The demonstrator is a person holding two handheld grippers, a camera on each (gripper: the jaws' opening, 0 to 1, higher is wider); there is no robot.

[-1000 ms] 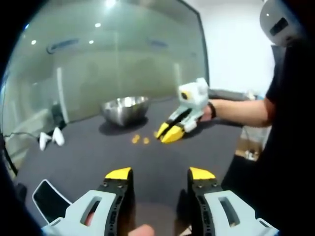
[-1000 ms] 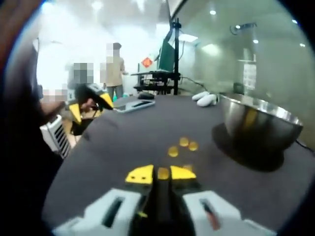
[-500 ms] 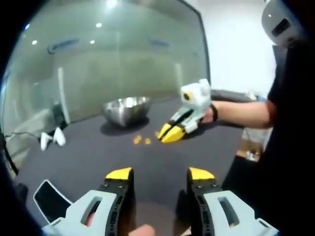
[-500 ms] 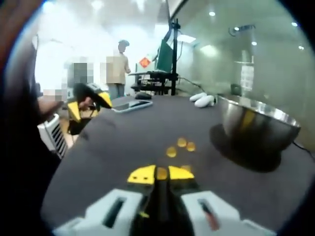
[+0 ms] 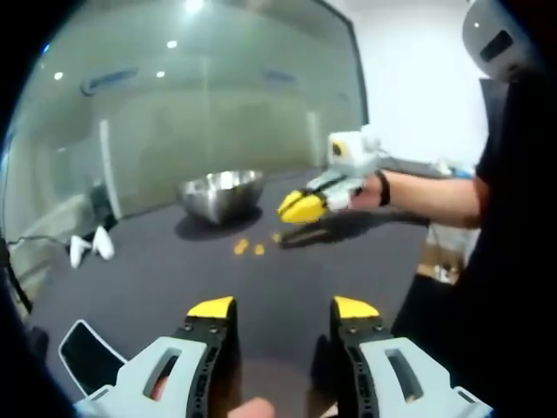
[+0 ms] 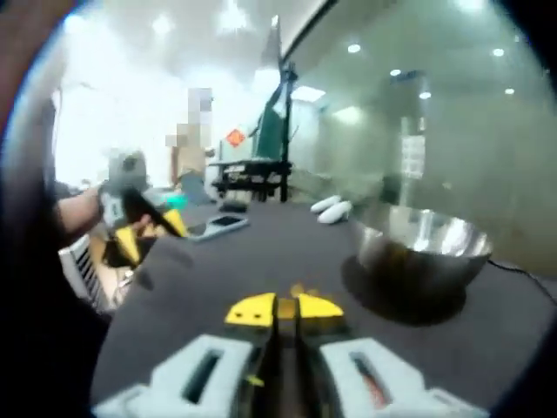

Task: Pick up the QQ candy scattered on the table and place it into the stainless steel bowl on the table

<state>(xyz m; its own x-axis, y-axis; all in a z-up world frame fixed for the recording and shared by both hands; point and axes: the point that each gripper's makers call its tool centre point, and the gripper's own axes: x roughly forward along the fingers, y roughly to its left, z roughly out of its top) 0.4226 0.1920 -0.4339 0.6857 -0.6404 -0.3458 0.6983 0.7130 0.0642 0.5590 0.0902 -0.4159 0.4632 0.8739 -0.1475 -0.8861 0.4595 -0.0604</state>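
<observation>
Dark tabletop [image 5: 157, 270] is carrying the stainless steel bowl [image 5: 221, 193], with loose QQ candy [image 5: 248, 248] lying just in front. Right gripper [image 6: 284, 308] is hovering above the table, jaws pinching one yellow candy. Left gripper [image 5: 283, 306] is sitting low, jaws apart, holding nothing.

a glass partition wall [image 5: 200, 113] reflecting ceiling spotlights [image 5: 171, 43] spans ten to one o'clock; a white wall [image 5: 418, 78] at two; a distant desk [image 6: 252, 170] under bright light
</observation>
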